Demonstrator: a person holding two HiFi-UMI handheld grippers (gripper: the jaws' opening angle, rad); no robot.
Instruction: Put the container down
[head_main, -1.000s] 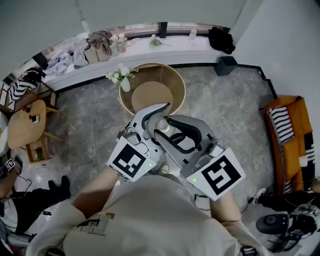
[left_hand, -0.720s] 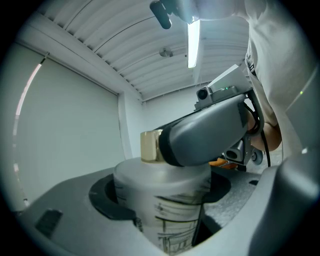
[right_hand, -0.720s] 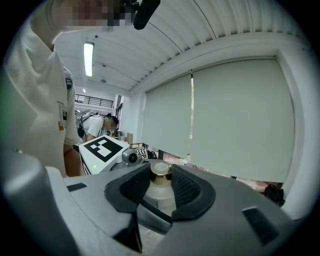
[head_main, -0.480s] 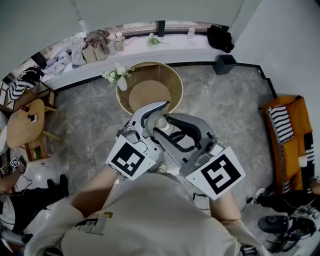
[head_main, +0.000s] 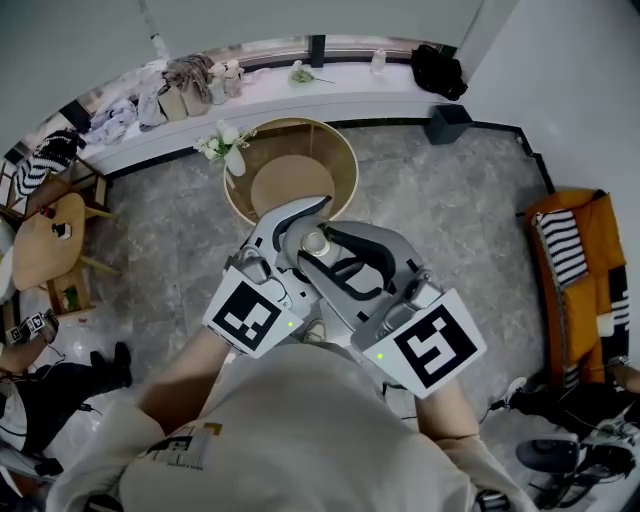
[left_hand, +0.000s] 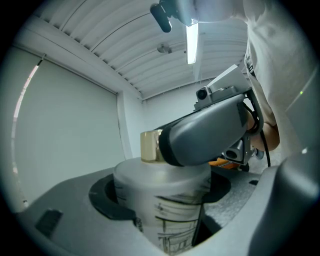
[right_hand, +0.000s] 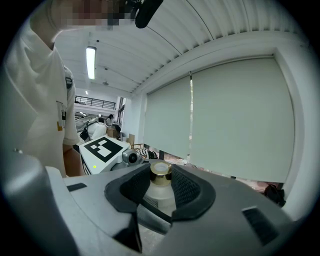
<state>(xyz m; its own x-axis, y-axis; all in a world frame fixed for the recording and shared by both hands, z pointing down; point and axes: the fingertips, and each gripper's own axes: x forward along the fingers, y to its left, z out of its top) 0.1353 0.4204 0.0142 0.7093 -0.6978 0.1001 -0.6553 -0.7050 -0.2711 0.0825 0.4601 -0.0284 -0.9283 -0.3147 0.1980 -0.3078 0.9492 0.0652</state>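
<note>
Moved: left gripper (head_main: 298, 222) and right gripper (head_main: 338, 252) carried the container (head_main: 315, 240) closer to the round worktop (head_main: 346, 166), midair over the floor (head_main: 455, 205). Frosted white body, line-drawing print, gold cap (right_hand: 161, 170). Left clamped the body, right clamped the cap. Base cut off; print unreadable.

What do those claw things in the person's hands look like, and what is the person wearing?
The left hand-held gripper and right hand-held gripper are grey plastic with curved, black-lined jaws. Each carries a white cube with black square markers and a green light. The person wears a cream short-sleeved shirt.
</note>
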